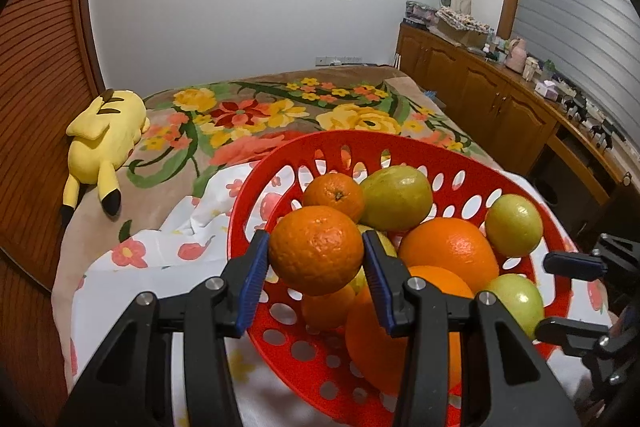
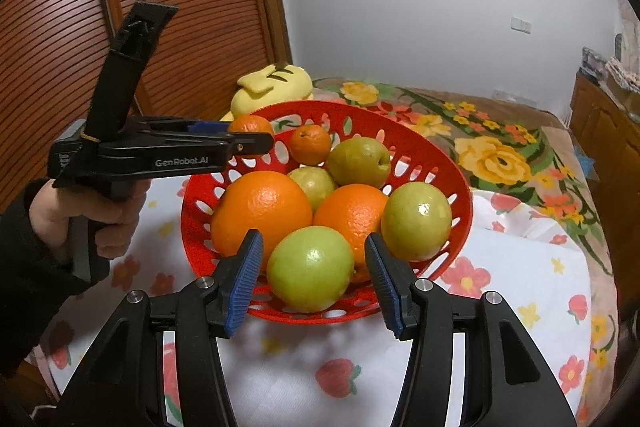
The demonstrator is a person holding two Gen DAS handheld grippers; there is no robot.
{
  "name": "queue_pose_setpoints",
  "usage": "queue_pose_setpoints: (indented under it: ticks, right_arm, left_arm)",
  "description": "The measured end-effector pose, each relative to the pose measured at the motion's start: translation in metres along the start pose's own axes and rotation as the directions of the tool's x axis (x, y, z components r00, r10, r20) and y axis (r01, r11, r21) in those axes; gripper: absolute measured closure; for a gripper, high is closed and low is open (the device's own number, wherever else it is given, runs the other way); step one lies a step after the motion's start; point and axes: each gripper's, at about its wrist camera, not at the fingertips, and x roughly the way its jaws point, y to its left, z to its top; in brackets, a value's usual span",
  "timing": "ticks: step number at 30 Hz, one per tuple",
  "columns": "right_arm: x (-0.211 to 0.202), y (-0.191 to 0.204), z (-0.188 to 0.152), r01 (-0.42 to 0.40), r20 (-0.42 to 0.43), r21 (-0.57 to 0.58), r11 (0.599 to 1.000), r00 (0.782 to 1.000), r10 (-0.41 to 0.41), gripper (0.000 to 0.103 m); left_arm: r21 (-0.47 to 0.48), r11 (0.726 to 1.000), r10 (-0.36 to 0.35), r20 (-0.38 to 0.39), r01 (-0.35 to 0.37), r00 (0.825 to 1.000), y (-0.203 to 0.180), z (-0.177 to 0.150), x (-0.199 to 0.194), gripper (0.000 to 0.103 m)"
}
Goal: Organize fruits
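A red perforated basket (image 1: pixel 256 187) (image 2: pixel 460 187) stands on a white flowered cloth and holds several oranges and green fruits. My left gripper (image 1: pixel 316 251) is shut on a small orange (image 1: pixel 316 251), held over the basket's near left side; it also shows in the right wrist view (image 2: pixel 248 129) with that orange (image 2: pixel 250 125) above the basket's far left rim. My right gripper (image 2: pixel 314 271) is open, its blue pads on either side of a green fruit (image 2: pixel 310 269) at the basket's near edge, with small gaps. A large orange (image 2: pixel 260 211) lies to its left.
A yellow plush toy (image 1: pixel 106 139) (image 2: pixel 276 87) lies on the flowered bedspread (image 1: pixel 280 111) beyond the basket. A slatted wooden headboard (image 1: pixel 36 87) runs along the left. A wooden cabinet (image 1: pixel 500 99) with clutter on top stands to the right.
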Motion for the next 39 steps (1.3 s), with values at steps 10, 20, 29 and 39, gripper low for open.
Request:
queue_pose_setpoints:
  ticks: [10, 20, 29, 39]
  right_arm:
    - [-0.007, 0.001, -0.006, 0.019, 0.012, 0.006, 1.0, 1.0, -0.019, 0.049]
    - [-0.021, 0.0, -0.012, 0.065, 0.044, 0.036, 0.997, 0.997, -0.067, 0.049]
    - [-0.05, 0.009, -0.024, 0.091, 0.092, 0.054, 0.994, 0.991, -0.096, 0.049]
    - [-0.084, 0.025, -0.043, 0.113, 0.144, 0.061, 0.992, 0.982, -0.121, 0.046]
  left_arm:
    - [0.013, 1.0, 0.002, 0.023, -0.002, 1.0, -0.007, -0.002, -0.01, 0.053]
    - [0.011, 1.0, 0.002, 0.072, -0.003, 0.997, -0.019, -0.022, -0.045, 0.053]
    - [0.021, 1.0, 0.001, 0.13, -0.004, 0.992, -0.039, -0.049, -0.095, 0.05]
    - [0.05, 0.998, 0.028, 0.208, -0.039, 0.978, -0.067, -0.079, -0.149, 0.041]
